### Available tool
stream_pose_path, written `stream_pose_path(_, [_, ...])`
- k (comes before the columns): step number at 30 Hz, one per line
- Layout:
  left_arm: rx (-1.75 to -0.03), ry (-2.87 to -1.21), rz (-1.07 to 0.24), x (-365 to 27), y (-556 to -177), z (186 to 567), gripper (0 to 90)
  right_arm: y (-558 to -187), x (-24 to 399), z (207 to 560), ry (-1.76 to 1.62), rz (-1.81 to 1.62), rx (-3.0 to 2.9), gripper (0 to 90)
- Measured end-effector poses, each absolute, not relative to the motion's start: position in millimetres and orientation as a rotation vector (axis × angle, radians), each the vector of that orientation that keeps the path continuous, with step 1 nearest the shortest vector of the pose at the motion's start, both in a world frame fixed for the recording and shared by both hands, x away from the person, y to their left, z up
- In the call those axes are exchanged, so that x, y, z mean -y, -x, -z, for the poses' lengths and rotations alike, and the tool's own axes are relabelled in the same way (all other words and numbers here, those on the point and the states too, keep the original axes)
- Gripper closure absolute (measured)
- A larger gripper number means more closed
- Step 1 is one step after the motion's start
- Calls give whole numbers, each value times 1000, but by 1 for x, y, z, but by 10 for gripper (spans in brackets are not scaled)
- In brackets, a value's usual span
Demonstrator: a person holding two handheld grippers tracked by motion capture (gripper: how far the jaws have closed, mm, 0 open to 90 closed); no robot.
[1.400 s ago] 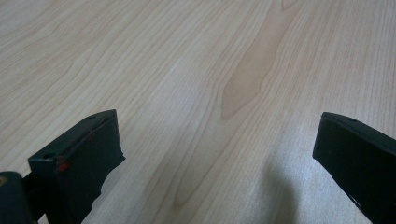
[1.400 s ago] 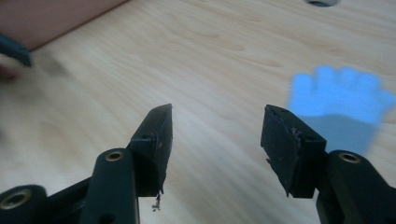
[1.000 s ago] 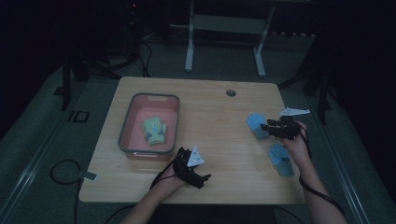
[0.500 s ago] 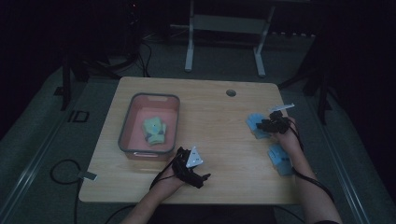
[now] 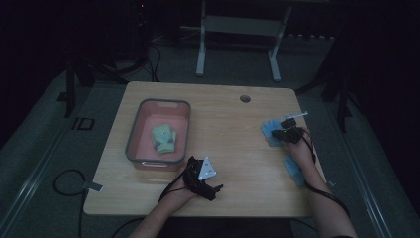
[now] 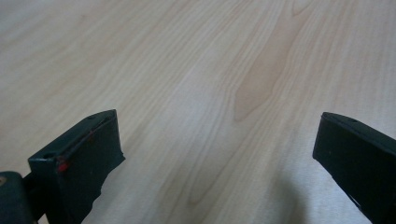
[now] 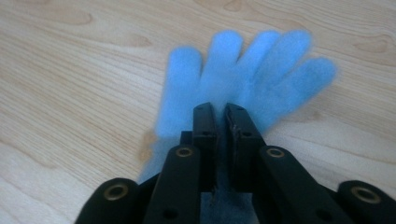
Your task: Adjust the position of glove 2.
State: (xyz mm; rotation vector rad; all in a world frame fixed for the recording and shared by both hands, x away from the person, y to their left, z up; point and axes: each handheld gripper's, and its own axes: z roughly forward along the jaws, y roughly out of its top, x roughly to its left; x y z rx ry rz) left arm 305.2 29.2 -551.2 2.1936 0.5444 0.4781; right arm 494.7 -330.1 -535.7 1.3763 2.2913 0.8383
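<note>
Right forearm in from bottom right of high view, angled up along the right table edge, hand over the right side of the table [image 5: 233, 119]. Right gripper [image 5: 283, 134] low over the blue glove [image 5: 270, 130], pointing toward table centre. In right gripper view, right gripper [image 7: 220, 112] with jaws just closed, nearly together, thin strip of blue fabric pinched between them near the palm of the blue glove [image 7: 243, 74]. Glove flat on the wood, fingers spread and pointing away from the gripper, slightly blurred. Second blue glove [image 5: 294, 169] near the right edge, just beside the right forearm, partly covered by it, a short way apart from the first.

Left forearm in from bottom centre, hand resting near the front edge. Left gripper [image 5: 205, 178] just beside the front right corner of the pink bin [image 5: 136, 134], pointing right and slightly toward the front, grey three-cornered plate on top. In left gripper view, left gripper [image 6: 219, 149] with jaws far apart, bare wood between them, nothing held, nothing touched.

Pink bin on the left half of the table, grey rim, green gloves [image 5: 164, 139] lying inside at its middle. Small dark round hole [image 5: 244, 98] in the table toward the far right.
</note>
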Motion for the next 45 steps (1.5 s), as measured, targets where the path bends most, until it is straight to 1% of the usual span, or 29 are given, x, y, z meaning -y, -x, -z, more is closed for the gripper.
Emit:
stream_pose_path(11, [-557,-2187,-445,-31,-307,552,12,-471,306,504,-1365,-917,-2264,875])
stream_pose_path(12, [-560,-2184,-447,-31,-307,552,12,-460,296,494,-1342,-976,-2263,875])
stream_pose_path(17, [-560,-2184,-436,-32,-307,551,12,-445,279,487,-1303,-1006,-2282,875])
stream_pose_path(18, [-562,-2187,-433,-31,-308,552,12,-432,267,483,-1291,-1024,-2286,874])
stream_pose_path(20, [-560,-2186,-433,-31,-307,552,12,-423,259,480,-1281,-1030,-2279,874])
stream_pose_path(24, [-559,-2199,-417,-31,-308,552,12,-414,253,477,-1283,-1049,-2266,874])
stream_pose_path(26, [-556,-2207,-411,-31,-308,552,12,-392,238,466,-1244,-1101,-2208,874])
stream_pose_path(30, [-566,-2195,-409,-31,-307,551,12,-381,229,460,-1244,-1130,-2193,874])
stream_pose_path(35, [-562,-2195,-394,-32,-308,551,12,-370,219,467,-1305,-1119,-2193,874])
stream_pose_path(45, [-559,-2191,-392,-32,-308,551,12,-355,199,509,-1374,-1049,-2230,872])
